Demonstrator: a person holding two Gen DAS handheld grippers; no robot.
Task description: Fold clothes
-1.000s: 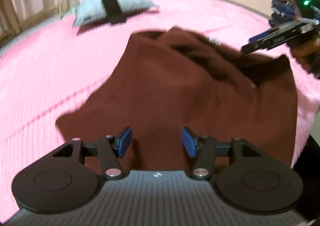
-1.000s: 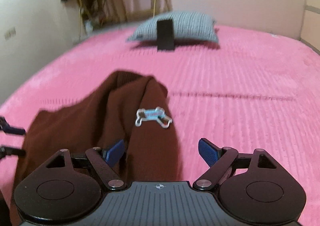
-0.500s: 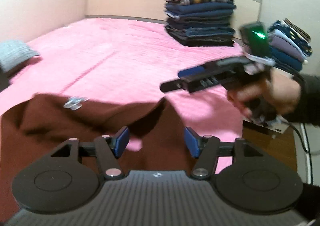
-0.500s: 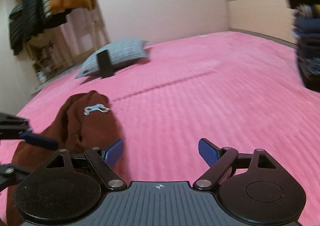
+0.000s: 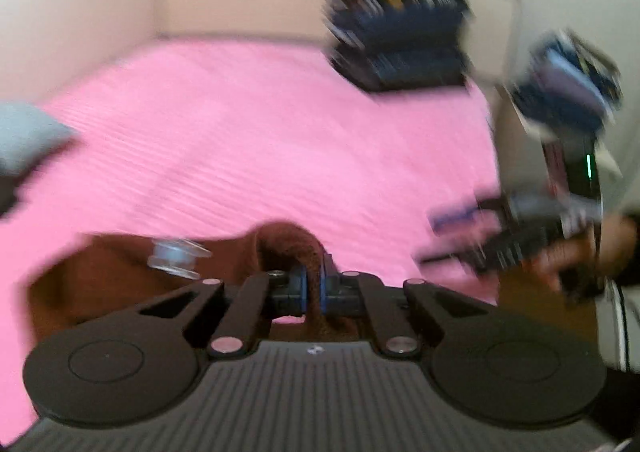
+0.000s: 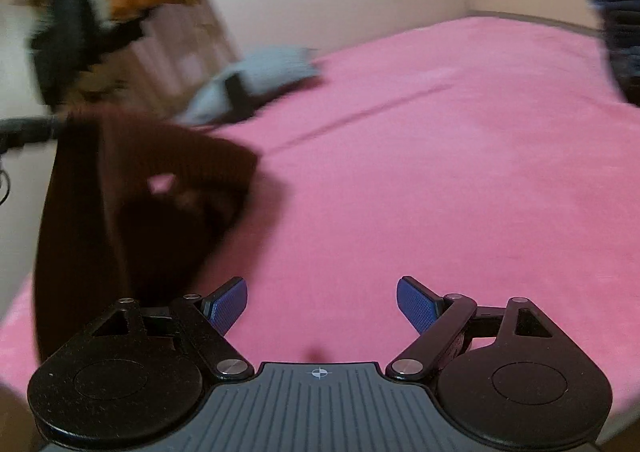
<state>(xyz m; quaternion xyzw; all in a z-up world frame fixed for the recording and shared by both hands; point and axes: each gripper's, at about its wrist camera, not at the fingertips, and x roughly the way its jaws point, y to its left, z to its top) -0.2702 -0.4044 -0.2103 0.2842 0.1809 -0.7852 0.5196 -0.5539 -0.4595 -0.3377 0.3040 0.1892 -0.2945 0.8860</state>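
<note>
A dark brown knitted garment (image 5: 100,276) lies partly on the pink bed (image 5: 260,140). My left gripper (image 5: 314,286) is shut on a fold of its edge, which loops up over the blue pads. A pale tag (image 5: 176,254) shows on the cloth to the left. In the right wrist view the brown garment (image 6: 132,220) hangs lifted at the left, above the bed. My right gripper (image 6: 322,306) is open over bare pink cover, holding nothing. The right gripper (image 5: 512,240) also appears blurred at the right of the left wrist view, in a hand.
Two stacks of folded dark clothes (image 5: 400,36) stand by the headboard and at the right (image 5: 568,84). A grey pillow (image 6: 256,80) lies at the far side of the bed (image 6: 440,172). Hanging clothes (image 6: 92,12) fill a rack at the back left.
My left gripper has closed on the garment's edge and lifted it. The right gripper has stayed open and swung away from the cloth, over bare bed.
</note>
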